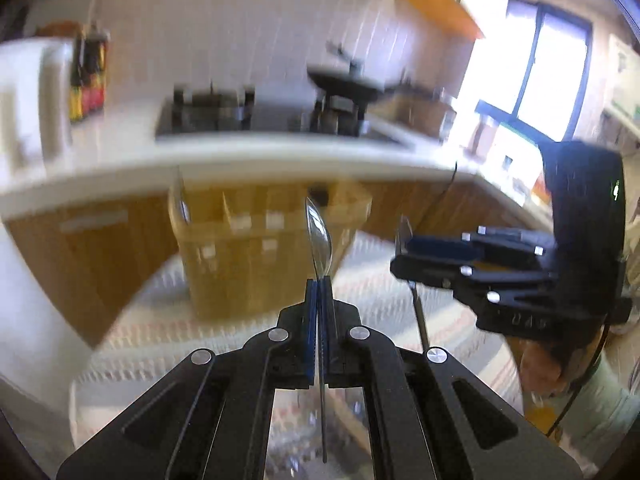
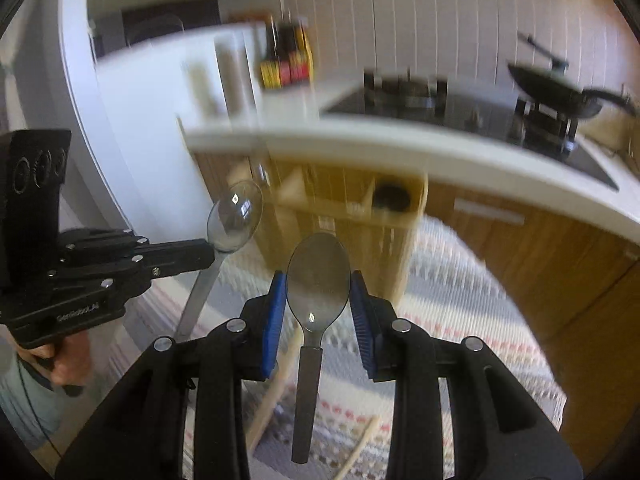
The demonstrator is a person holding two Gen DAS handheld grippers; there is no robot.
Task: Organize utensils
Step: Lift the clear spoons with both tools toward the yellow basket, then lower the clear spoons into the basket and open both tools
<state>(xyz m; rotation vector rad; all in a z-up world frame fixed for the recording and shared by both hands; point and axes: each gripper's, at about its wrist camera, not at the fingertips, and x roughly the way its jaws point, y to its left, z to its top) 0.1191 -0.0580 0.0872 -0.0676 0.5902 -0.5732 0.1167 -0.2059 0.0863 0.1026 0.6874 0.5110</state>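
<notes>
Both grippers were raised before the yellow utensil caddy (image 1: 256, 252), the left gripper (image 1: 319, 280) pinched edge-on upon a shiny spoon (image 1: 319, 236), the right gripper (image 2: 319, 280) clamped across a darker spoon (image 2: 318, 288).

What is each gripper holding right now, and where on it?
Left gripper jaws are clamped on a spoon at the neck, just below the bowl. Right gripper jaws grip a second spoon across the sides of its bowl, handle hanging down.

The right gripper (image 2: 318, 300) holds a grey metal spoon (image 2: 318, 288) between its blue pads (image 2: 274, 320), before a yellow wooden utensil box (image 2: 340, 216).
</notes>
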